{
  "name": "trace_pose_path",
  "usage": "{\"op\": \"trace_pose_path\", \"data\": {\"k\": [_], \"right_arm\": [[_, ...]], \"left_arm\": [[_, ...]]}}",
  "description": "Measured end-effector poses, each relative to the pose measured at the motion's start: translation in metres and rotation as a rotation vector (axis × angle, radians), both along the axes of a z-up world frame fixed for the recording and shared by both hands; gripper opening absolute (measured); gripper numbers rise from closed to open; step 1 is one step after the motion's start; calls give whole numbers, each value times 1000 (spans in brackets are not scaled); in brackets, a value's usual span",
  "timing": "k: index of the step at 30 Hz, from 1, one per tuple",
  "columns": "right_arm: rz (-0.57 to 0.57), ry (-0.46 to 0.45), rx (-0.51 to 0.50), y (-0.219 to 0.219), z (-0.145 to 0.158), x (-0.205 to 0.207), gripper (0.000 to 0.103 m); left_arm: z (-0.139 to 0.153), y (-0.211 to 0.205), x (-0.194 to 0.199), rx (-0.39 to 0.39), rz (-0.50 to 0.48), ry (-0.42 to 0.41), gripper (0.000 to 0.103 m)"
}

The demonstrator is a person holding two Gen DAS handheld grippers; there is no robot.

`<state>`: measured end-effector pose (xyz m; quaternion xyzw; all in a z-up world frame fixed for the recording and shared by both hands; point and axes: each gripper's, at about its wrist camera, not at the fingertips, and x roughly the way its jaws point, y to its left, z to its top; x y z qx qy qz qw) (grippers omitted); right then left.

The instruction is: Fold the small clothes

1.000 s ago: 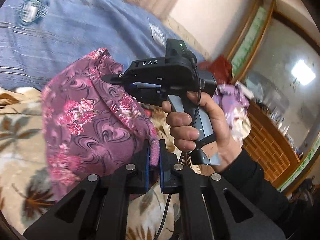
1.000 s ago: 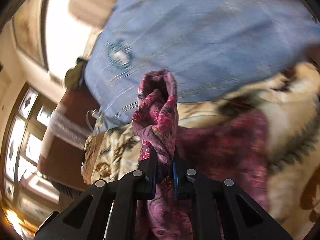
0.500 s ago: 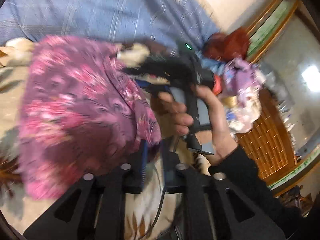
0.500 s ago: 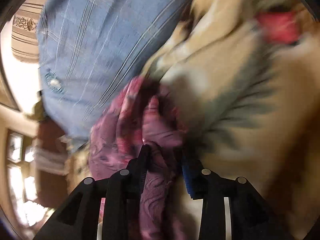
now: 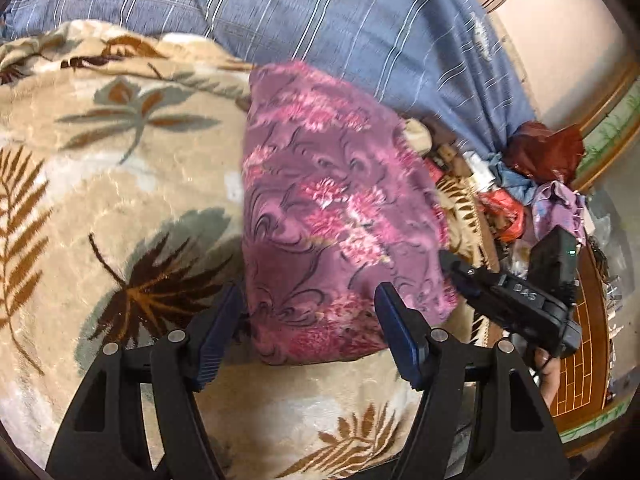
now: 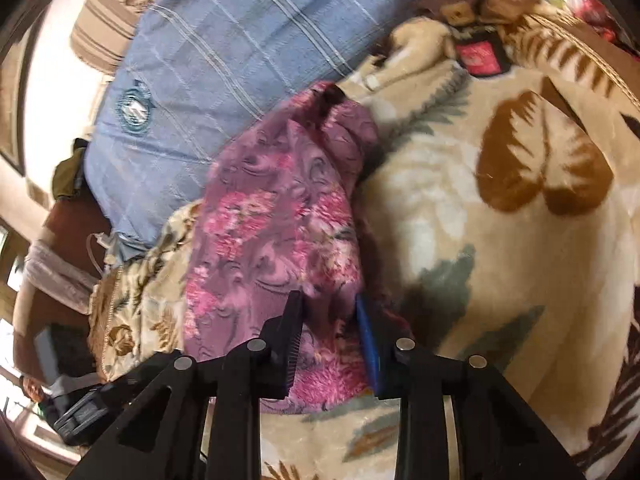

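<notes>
A purple garment with pink flowers [image 5: 336,216] lies folded on the beige leaf-patterned blanket [image 5: 120,184]. My left gripper [image 5: 308,312] is open, its jaws wide apart on either side of the garment's near edge, holding nothing. In the right wrist view the same garment [image 6: 280,232] lies under my right gripper [image 6: 328,320], which is open with cloth between its jaws but not pinched. The right gripper also shows in the left wrist view [image 5: 516,296], at the garment's right edge.
A blue striped sheet [image 5: 320,16] covers the bed behind the blanket. A heap of mixed clothes [image 5: 536,184] lies at the right by a wooden bed frame [image 5: 580,360]. A red label [image 6: 478,58] shows on the blanket's far fold.
Both grippers lowered the garment onto the blanket and opened, letting go of it. It was held up in the air a second ago and now lies flat.
</notes>
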<state>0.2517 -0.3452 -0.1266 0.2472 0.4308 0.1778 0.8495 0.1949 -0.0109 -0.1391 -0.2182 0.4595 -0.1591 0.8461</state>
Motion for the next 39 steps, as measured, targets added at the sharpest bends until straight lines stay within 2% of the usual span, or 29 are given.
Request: {"op": "trace_pose_path", "data": {"k": [2,4,6,8,11,13,14,15,16,17,18,19,21,23,24,25,26,27,29,31,34,38,39], "right_arm": [[-5,4,-17,-2,-4,-3,23],[-12,21,-16,-5,-6,-9,11],[-14,20,-28,-8,-5,-11,6],[-31,27,-72,-11,-5,-10,2],[-62,95,-150,-12,-18,-1,3],[-61,121,-82,-17,-24,2,3],[-51,106,-71,-18,-21,1,9],[-44,84,-62,-19,-18,-2,10],[-48,60,-49,-21,-14,-5,13],[-51,44,-23,-24,-11,-8,28],[-51,41,-2,-26,-11,-8,54],[-53,35,46,-30,-11,-10,63],[-53,37,100,-33,-13,-9,66],[-17,96,106,-29,-25,-2,65],[-9,131,79,-25,-32,2,64],[-10,127,58,-21,-32,2,63],[-6,117,46,-19,-29,2,47],[13,108,40,-16,-27,2,9],[47,136,85,-13,-29,-1,11],[61,88,37,-6,-11,-18,11],[88,70,57,8,11,-60,11],[110,61,-11,37,17,-118,12],[109,67,-23,43,11,-126,16]], "left_arm": [[-3,-2,-1,-2,-2,7,68],[-12,-5,7,-14,13,53,68],[-20,-5,12,-46,21,104,68],[-27,-5,15,-41,18,126,68],[-39,-9,17,-30,6,153,69],[-42,-12,16,-10,5,137,69],[-39,-14,15,11,1,130,69],[-37,-14,14,20,1,137,66],[-35,-14,13,10,3,143,59],[-33,-13,12,-9,-1,145,56],[-32,-13,11,-10,-2,146,53],[-31,-12,10,-6,0,145,45],[-32,-9,10,-28,9,154,34],[-37,-5,14,-59,19,187,19],[-39,-5,18,-68,14,200,16],[-39,-4,20,-76,10,210,13],[-37,-1,22,-89,7,215,12],[-32,3,21,-103,4,209,10],[-14,11,13,-120,1,164,10],[7,24,-4,-148,-8,123,10],[26,42,-42,-189,-30,124,10],[19,48,-97,-170,-46,153,10],[10,48,-106,-146,-41,152,11]]}}
